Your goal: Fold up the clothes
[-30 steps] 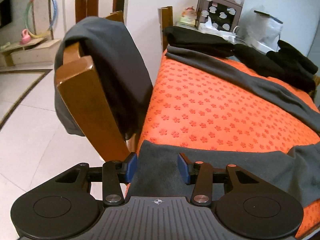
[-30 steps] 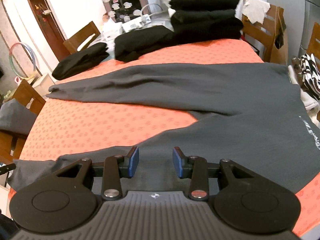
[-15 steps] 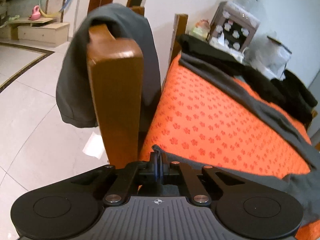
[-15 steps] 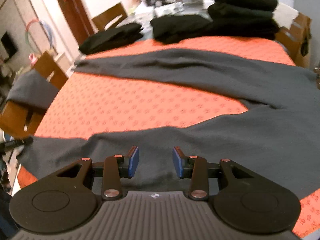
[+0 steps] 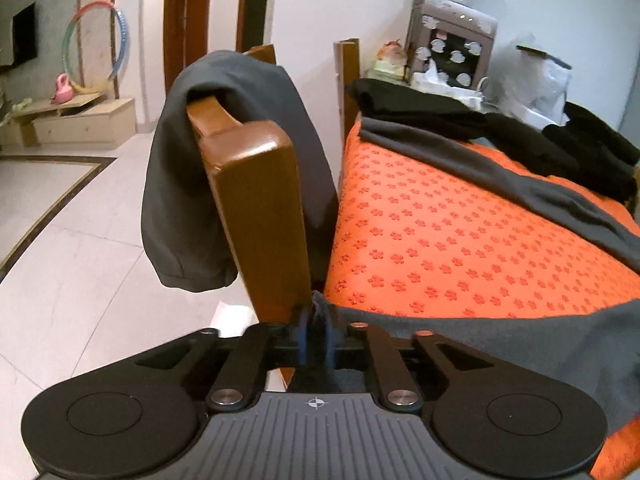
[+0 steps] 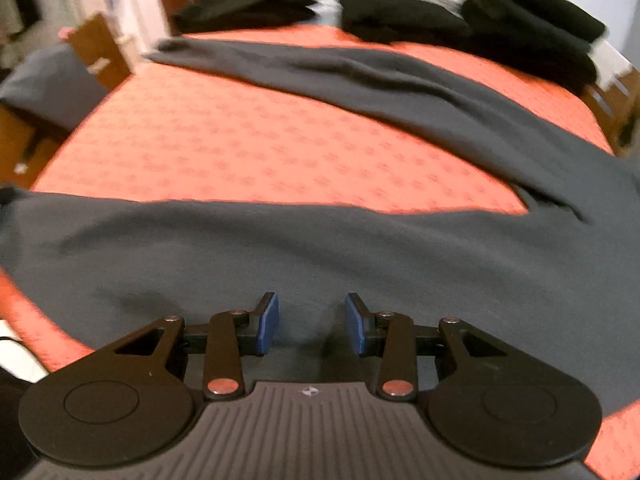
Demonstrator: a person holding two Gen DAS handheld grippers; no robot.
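Note:
Dark grey trousers [image 6: 320,248] lie spread over the orange flower-patterned table cover [image 6: 248,144], one leg [image 6: 400,80] running toward the far side, the other along the near edge. My left gripper [image 5: 316,332] is shut on the cuff end of the near leg [image 5: 480,336] at the table's corner, a tuft of cloth pinched between its blue pads. My right gripper [image 6: 311,320] is open, hovering low over the middle of the near leg with nothing between its fingers. The right wrist view is blurred by motion.
A wooden chair [image 5: 256,208] with a grey garment [image 5: 240,120] draped over its back stands right beside my left gripper. Folded black clothes [image 6: 520,20] are stacked along the table's far edge. A water dispenser [image 5: 452,40] stands behind the table.
My left gripper went from open to shut on the trouser cuff and has drawn back slightly. My right gripper stayed open and swung left along the near leg, closer to the cloth.

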